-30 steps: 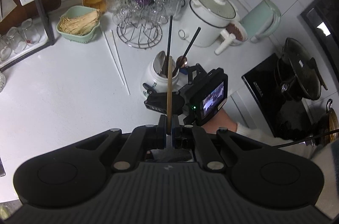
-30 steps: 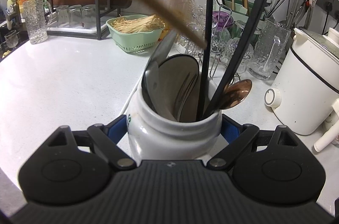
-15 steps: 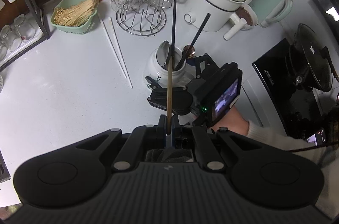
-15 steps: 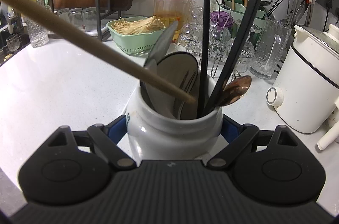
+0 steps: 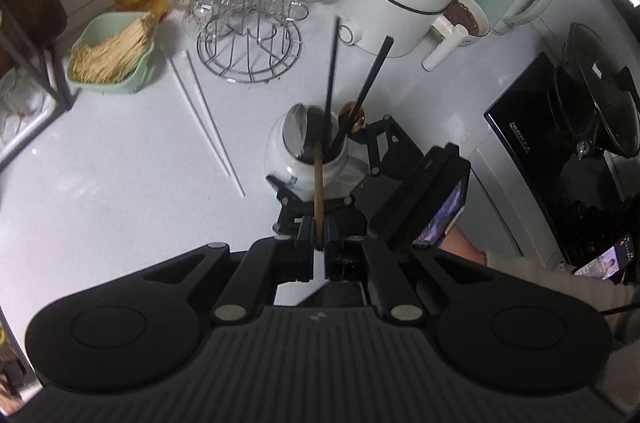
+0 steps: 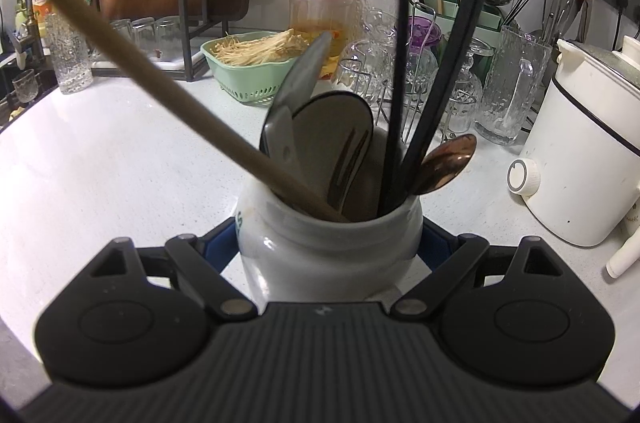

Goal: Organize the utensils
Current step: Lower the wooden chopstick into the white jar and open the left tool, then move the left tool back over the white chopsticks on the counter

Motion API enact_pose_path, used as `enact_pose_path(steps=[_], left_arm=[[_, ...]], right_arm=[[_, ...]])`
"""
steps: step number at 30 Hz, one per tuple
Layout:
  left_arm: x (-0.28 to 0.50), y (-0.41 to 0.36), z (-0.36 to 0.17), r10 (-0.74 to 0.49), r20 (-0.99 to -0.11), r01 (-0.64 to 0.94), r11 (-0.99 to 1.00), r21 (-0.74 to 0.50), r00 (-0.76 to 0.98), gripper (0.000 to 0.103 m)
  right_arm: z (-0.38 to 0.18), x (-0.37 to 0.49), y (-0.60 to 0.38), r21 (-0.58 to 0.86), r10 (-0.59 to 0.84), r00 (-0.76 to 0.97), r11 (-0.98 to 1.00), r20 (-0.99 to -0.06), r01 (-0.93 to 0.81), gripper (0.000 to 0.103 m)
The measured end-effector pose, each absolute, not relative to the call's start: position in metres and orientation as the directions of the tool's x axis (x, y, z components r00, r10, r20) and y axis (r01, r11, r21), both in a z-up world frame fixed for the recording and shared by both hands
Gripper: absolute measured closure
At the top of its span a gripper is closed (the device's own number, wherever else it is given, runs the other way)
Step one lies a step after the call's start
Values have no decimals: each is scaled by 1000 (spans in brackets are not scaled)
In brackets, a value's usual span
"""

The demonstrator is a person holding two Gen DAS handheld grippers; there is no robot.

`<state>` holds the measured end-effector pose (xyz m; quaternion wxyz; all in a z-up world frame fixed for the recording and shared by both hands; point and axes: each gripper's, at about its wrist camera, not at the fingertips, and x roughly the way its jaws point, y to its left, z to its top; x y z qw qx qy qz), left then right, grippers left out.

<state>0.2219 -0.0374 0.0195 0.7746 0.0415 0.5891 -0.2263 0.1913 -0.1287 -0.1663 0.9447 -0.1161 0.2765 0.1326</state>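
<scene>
While the wooden chopstick [image 5: 319, 179] has its tip just inside the white jar [image 5: 304, 159] mid-counter, left gripper [image 5: 319, 247] is pinching its upper end. Right gripper [image 6: 330, 243] hugs the jar w/ jaws spread round its sides. To finish well: keep jar braced, steer tip past the spoons [image 6: 340, 151] & black chopsticks [image 6: 400, 63], then let go. White chopsticks [image 5: 204, 119] lie left, near the glass rack [image 5: 248, 51].

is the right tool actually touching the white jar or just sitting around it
Touching. In the right wrist view the blue pads of the right tool press against both sides of the white jar, with no gap showing on either side.
</scene>
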Motion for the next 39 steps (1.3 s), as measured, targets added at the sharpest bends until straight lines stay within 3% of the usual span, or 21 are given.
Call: enact_pose_path(steps=[17, 21, 39], left_arm=[[241, -44, 27, -311, -898, 411, 896, -168, 312, 96], [232, -38, 39, -332, -872, 397, 900, -179, 360, 77], [187, 10, 50, -256, -779, 226, 963, -149, 573, 77]], right_arm=[[-167, 193, -128, -151, 180, 811, 938, -556, -312, 10], [-167, 193, -128, -151, 180, 810, 938, -558, -313, 10], [-166, 194, -131, -149, 192, 798, 932, -571, -331, 10]])
